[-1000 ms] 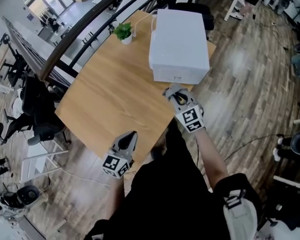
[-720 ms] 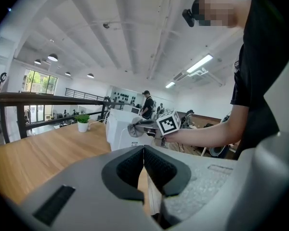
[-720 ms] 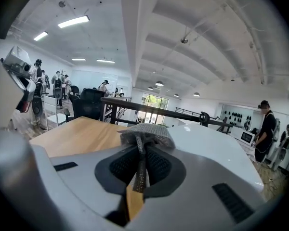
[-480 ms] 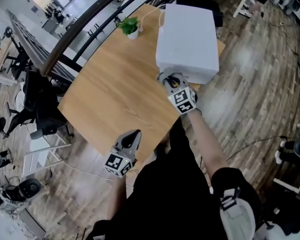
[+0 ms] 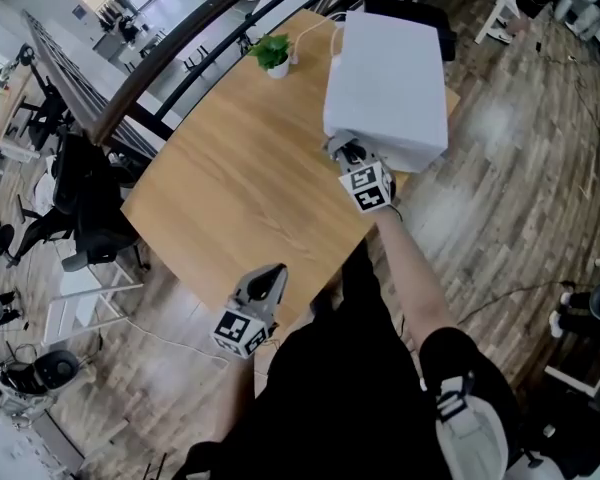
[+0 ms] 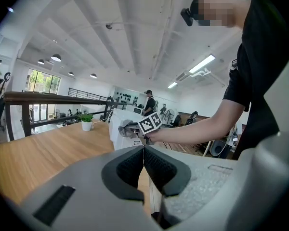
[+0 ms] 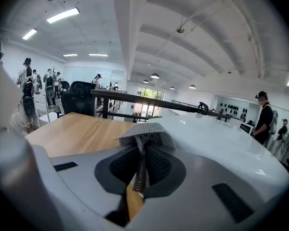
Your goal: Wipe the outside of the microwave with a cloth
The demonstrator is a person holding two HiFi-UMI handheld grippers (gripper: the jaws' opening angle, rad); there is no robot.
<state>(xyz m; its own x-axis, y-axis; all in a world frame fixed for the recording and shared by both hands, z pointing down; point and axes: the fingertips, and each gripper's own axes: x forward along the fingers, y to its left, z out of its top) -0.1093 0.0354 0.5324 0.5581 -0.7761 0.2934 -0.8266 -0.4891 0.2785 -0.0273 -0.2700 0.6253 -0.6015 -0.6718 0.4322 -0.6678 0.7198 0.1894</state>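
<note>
Pinching the grey cloth (image 7: 144,131) between the right gripper (image 7: 142,165) fingers (image 7: 159,166), pressing it against the white microwave's (image 5: 390,78) near edge, far right on the surface (image 5: 240,178). Holding the left gripper (image 6: 143,153) fingers (image 6: 130,167) together, empty, by the near edge.

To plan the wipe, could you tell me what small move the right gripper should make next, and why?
Probably sweep the right gripper along the white microwave: its jaws are shut on the grey cloth, which meets that appliance's near edge.

Potted plant (image 5: 273,54) on wooden table (image 5: 230,188)
</note>
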